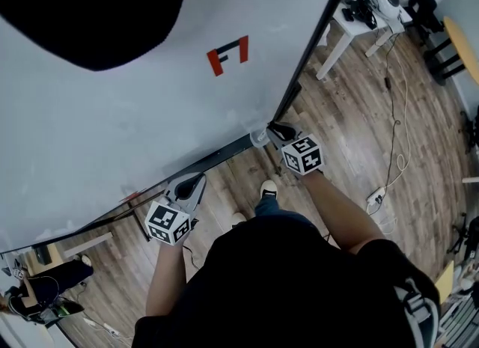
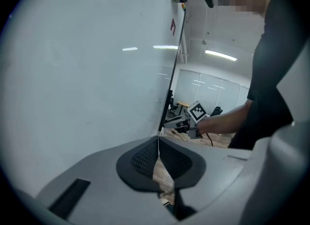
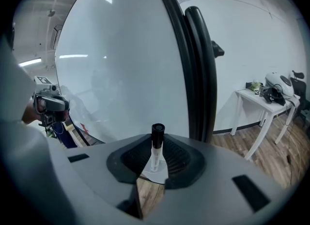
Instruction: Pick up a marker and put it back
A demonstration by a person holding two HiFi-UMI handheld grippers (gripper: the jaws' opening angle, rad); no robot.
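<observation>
A white marker [image 3: 155, 152] with a black cap stands upright between the jaws of my right gripper [image 3: 156, 163], which is shut on it. In the head view the right gripper [image 1: 271, 131] holds the marker [image 1: 259, 139] at the lower right corner of the whiteboard [image 1: 112, 114], just by its black bottom rail [image 1: 217, 156]. My left gripper [image 1: 191, 184] hovers beside the same rail further left. In the left gripper view its pads [image 2: 145, 158] meet with nothing between them, so the left gripper [image 2: 158, 157] is shut.
The whiteboard's black side frame [image 3: 196, 69] rises just behind the marker. A red and black mark [image 1: 227, 56] sits on the board. A white table [image 1: 352, 28] with gear stands to the right. Cables and a power strip [image 1: 376, 194] lie on the wooden floor.
</observation>
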